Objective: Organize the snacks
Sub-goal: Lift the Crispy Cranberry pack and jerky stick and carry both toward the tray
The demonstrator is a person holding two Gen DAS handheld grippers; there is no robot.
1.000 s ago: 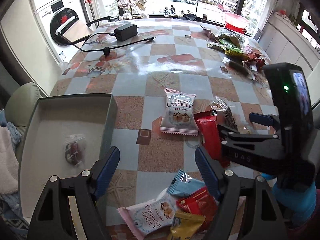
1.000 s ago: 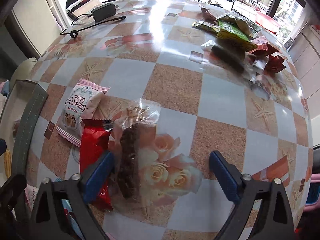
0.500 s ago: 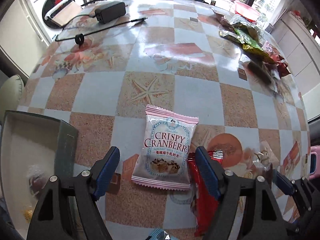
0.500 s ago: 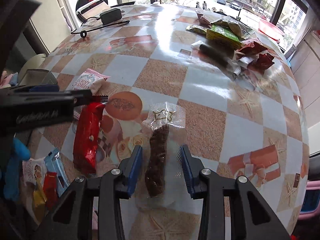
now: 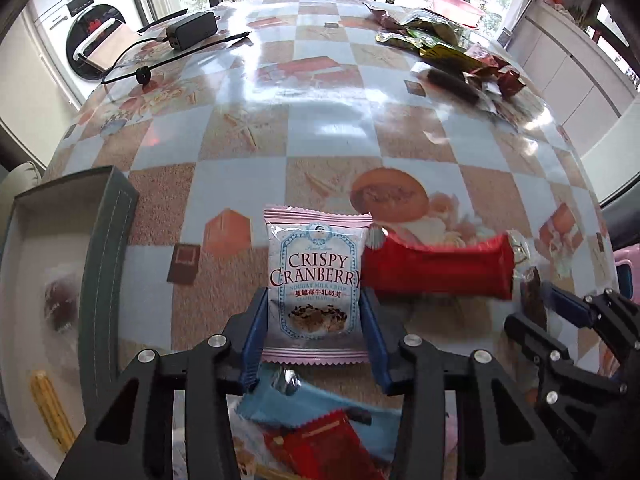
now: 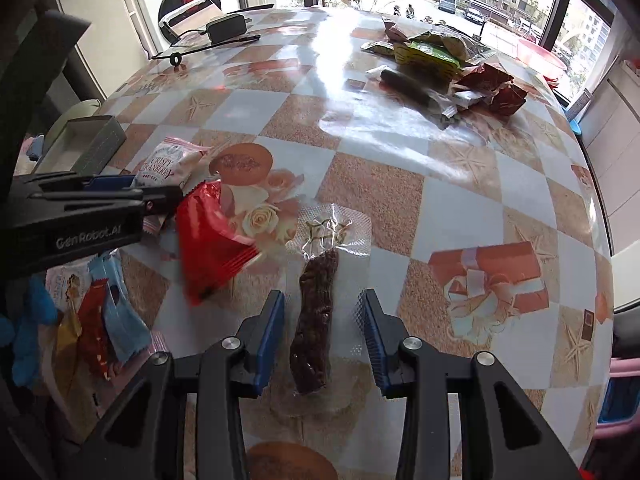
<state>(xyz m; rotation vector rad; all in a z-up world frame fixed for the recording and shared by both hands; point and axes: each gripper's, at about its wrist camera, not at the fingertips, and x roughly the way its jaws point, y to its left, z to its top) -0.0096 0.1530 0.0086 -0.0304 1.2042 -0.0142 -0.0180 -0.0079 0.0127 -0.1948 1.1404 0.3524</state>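
Note:
A pink-and-white Crispy Cranberry packet lies flat on the checked tablecloth. My left gripper has it between the blue pads, which touch its two long edges while the jaws are closing. A red packet lies right beside it, blurred in the right wrist view. My right gripper is shut on a clear-wrapped dark meat stick, the pads pressing on the wrapper's edges. In the left wrist view the right gripper shows at the right edge.
A grey open box stands at the left, holding a clear-wrapped dark snack and a yellow stick. Blue and red packets lie close below my left gripper. A snack pile sits far right, a power adapter far left.
My left gripper came forward and down over the cranberry packet and narrowed onto it. My right gripper shut around the meat stick and carried it sideways. The red packet has swung round.

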